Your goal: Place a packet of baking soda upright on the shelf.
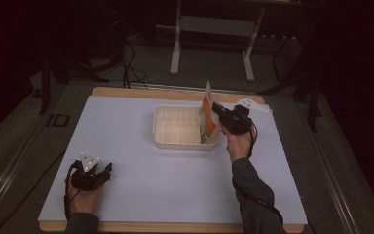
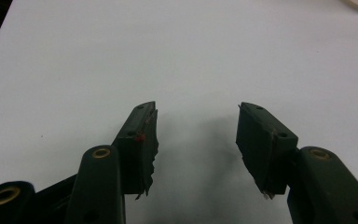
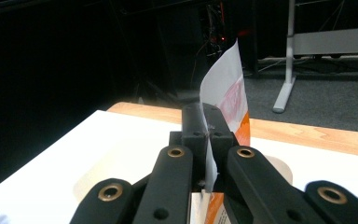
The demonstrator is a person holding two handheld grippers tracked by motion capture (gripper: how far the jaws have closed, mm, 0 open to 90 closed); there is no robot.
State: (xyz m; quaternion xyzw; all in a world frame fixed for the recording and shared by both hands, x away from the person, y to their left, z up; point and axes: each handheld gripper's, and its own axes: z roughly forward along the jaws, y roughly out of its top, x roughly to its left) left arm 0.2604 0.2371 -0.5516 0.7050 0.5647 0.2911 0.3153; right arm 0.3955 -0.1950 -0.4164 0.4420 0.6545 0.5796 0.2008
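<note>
A flat white and orange packet (image 1: 207,111) stands upright at the right end of a white plastic tray (image 1: 163,130), its lower part inside the tray. My right gripper (image 1: 216,108) is shut on the packet's edge; in the right gripper view the packet (image 3: 227,95) rises from between the closed jaws of my right gripper (image 3: 206,126). My left gripper (image 1: 102,168) rests near the table's front left, held in a hand, open with nothing between its fingers (image 2: 142,128). Only bare white table shows between the jaws of the left gripper (image 2: 196,108).
The white sheet (image 1: 126,146) covers a wooden table (image 1: 175,226). A white object (image 1: 251,105) lies at the back right behind the right hand. Cables trail from both grippers. A metal stand (image 1: 213,34) rises on the dark floor beyond the table.
</note>
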